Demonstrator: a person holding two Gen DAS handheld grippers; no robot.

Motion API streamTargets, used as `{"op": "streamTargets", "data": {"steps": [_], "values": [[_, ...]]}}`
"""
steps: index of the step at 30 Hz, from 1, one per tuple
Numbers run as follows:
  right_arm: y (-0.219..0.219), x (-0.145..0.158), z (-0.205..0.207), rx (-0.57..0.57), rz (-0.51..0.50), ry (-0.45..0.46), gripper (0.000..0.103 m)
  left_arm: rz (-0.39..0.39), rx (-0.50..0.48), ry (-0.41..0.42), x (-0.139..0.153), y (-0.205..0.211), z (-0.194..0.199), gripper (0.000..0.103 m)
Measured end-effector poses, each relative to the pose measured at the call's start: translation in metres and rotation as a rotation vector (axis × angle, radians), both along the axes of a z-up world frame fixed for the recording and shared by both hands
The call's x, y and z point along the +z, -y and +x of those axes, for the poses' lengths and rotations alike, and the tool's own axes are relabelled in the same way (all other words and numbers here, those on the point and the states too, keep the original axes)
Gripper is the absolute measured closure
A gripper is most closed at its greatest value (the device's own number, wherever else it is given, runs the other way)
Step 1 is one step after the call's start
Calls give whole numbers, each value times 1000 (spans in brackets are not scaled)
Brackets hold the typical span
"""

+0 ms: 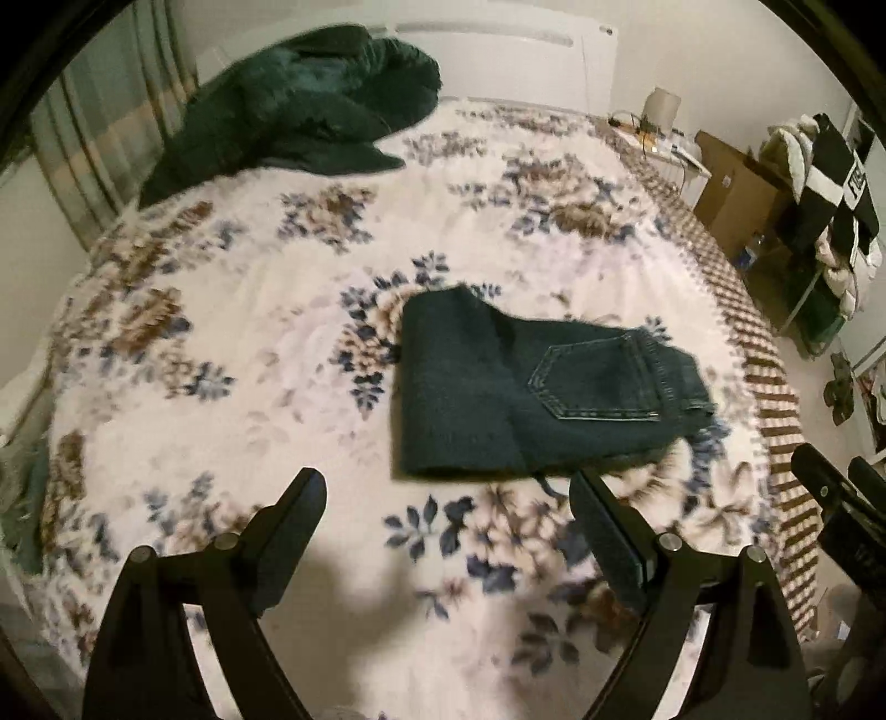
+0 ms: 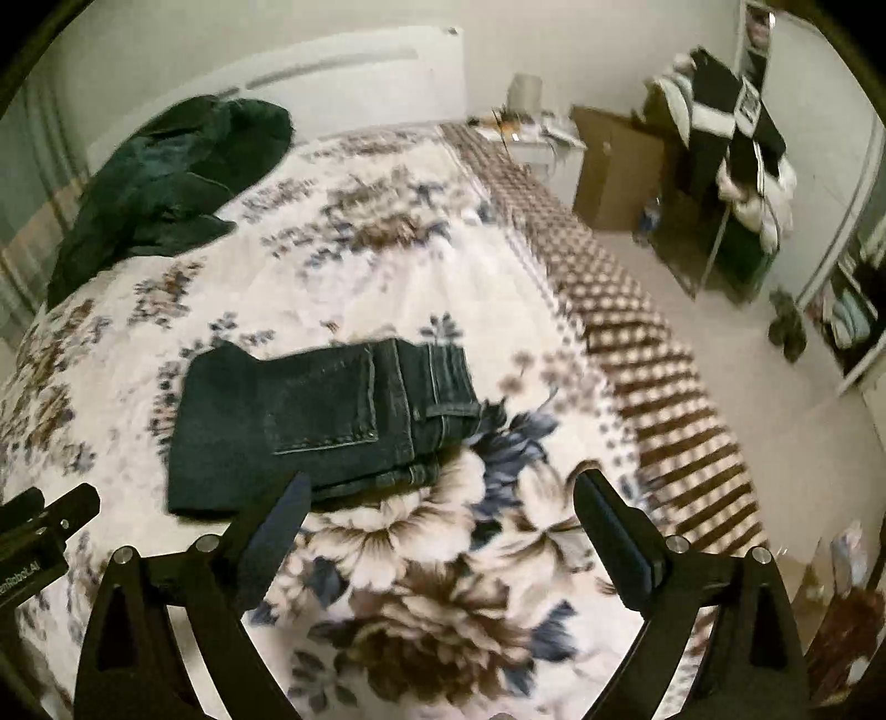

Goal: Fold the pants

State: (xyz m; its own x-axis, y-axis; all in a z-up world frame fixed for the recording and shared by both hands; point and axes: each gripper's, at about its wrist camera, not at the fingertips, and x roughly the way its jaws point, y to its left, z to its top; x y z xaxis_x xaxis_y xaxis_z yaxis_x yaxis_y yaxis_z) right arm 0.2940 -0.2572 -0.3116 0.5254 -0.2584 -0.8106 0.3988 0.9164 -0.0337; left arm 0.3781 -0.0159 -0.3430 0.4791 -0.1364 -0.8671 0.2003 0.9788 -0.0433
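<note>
Dark blue jeans lie folded into a compact rectangle on the floral bedspread, back pocket up, waistband to the right. They also show in the right wrist view. My left gripper is open and empty, hovering just in front of the jeans' near edge. My right gripper is open and empty, held above the bed to the right of the jeans' near corner. The right gripper's body shows at the far right of the left wrist view.
A heap of dark green clothing lies at the bed's far left, near the headboard. Right of the bed stand a bedside table, a cardboard box and a rack of clothes on the floor.
</note>
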Motion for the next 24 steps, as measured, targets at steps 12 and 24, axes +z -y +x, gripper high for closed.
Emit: {"op": "streamTargets", "data": {"steps": [12, 24], "values": [[1, 196, -134, 113, -20, 141, 5, 23, 47, 154, 174, -7, -122, 13], [-26, 339, -244, 135, -32, 236, 5, -7, 64, 240, 271, -27, -205, 13]]}}
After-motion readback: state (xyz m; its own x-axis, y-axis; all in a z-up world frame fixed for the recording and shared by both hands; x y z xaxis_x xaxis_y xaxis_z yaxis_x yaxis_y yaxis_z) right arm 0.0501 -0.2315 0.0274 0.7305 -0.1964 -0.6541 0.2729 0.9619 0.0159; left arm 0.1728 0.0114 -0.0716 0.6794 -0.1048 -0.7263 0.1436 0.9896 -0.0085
